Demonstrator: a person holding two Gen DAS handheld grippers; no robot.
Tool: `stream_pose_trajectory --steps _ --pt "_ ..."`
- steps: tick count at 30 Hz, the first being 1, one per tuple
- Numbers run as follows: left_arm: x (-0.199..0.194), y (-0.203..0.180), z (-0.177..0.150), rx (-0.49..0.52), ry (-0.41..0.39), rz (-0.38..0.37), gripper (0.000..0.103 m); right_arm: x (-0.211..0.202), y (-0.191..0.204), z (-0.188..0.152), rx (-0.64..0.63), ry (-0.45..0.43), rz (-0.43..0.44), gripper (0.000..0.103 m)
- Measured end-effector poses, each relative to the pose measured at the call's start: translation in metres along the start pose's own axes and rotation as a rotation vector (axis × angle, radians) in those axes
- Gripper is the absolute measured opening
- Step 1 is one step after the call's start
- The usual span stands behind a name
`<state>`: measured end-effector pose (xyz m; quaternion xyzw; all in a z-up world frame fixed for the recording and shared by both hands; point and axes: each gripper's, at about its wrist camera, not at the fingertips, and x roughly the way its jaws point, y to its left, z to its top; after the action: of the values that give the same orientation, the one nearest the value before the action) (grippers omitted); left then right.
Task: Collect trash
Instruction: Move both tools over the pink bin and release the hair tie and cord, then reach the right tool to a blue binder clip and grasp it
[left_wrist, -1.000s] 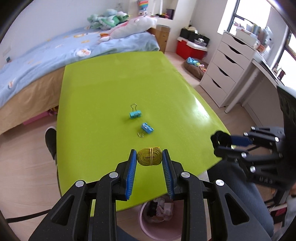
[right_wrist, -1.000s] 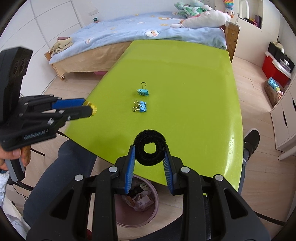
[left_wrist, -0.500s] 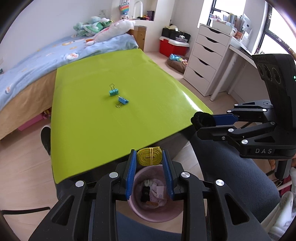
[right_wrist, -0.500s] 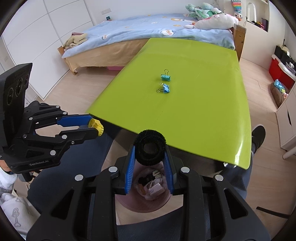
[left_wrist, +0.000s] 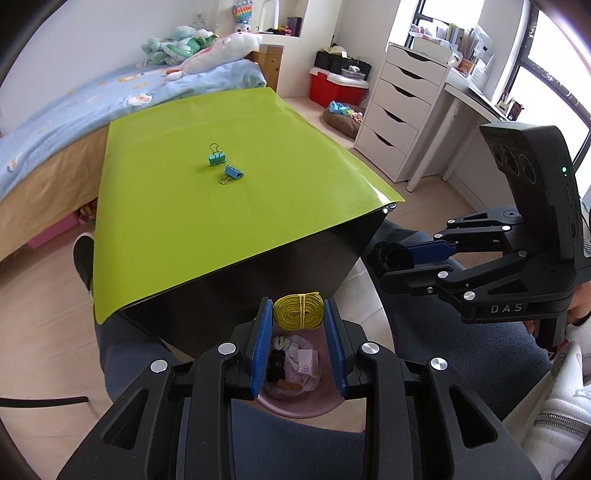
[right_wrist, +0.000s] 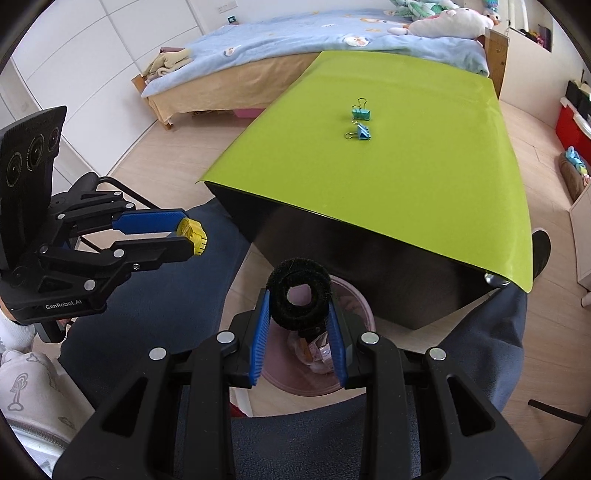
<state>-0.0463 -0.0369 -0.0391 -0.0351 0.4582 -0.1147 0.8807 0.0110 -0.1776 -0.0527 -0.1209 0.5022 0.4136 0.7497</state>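
I see a bright, evenly daylit room in both wrist views. Light enters from the window (left_wrist: 550, 55) at the upper right of the left view, which is blown out white. The glossy green counter (left_wrist: 207, 206) carries a soft sheen; beneath its near edge lies deep shadow. Focus is sharp throughout. Fisheye distortion bends straight lines, and black vignetting fills the corners.
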Motion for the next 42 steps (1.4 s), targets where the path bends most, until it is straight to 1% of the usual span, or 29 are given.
stream_pose_trajectory --steps 2,5,6,7,9,10,12,15,19,21,22,23,26,32,37,42 --pt "-0.001 0.0 0.0 -0.001 -0.002 -0.001 0.028 0.002 0.003 -0.001 -0.005 0.004 0.012 0.029" --pt "-0.001 0.001 0.0 -0.001 -0.003 -0.009 0.028 0.004 0.005 0.0 -0.007 0.009 0.025 0.034" --pt "-0.001 0.001 0.0 0.0 -0.002 -0.011 0.028 0.004 0.004 -0.001 -0.004 0.011 0.028 0.046" --pt "-0.001 0.0 0.001 0.003 -0.001 -0.012 0.028 0.004 0.003 -0.001 0.0 0.01 0.025 0.063" --pt "0.0 -0.001 0.001 0.008 0.002 -0.014 0.028 0.001 0.0 -0.002 0.017 -0.003 0.008 0.08" --pt "0.0 -0.001 0.0 0.01 0.003 -0.016 0.028 0.0 -0.001 -0.002 0.029 -0.009 0.005 0.085" --pt "0.001 -0.002 0.0 0.013 0.007 -0.019 0.028 -0.003 -0.006 -0.002 0.056 -0.021 -0.004 0.09" --pt "0.003 -0.005 0.0 0.023 0.015 -0.026 0.028 -0.011 -0.012 0.0 0.079 -0.045 -0.034 0.092" --pt "0.006 -0.01 0.0 0.04 0.029 -0.04 0.029 -0.019 -0.017 0.001 0.1 -0.075 -0.056 0.094" --pt "0.009 -0.011 0.0 0.047 0.037 -0.047 0.034 -0.021 -0.02 0.001 0.109 -0.084 -0.058 0.094" --pt "0.01 -0.011 0.001 0.046 0.041 -0.05 0.05 -0.022 -0.022 0.001 0.113 -0.086 -0.059 0.094" --pt "0.01 -0.011 0.001 0.042 0.036 -0.05 0.07 -0.022 -0.023 0.001 0.117 -0.088 -0.059 0.095" --pt "0.01 -0.011 0.002 0.034 0.016 -0.042 0.089 -0.022 -0.026 0.002 0.122 -0.089 -0.057 0.095" --pt "0.01 -0.002 0.004 0.01 -0.008 0.027 0.095 -0.022 -0.027 0.0 0.129 -0.093 -0.051 0.097" --pt "0.009 0.004 0.006 -0.012 -0.002 0.035 0.095 -0.019 -0.026 0.001 0.126 -0.09 -0.047 0.097" --pt "0.007 0.011 0.006 -0.027 -0.013 0.045 0.095 -0.018 -0.024 0.002 0.123 -0.09 -0.042 0.097"
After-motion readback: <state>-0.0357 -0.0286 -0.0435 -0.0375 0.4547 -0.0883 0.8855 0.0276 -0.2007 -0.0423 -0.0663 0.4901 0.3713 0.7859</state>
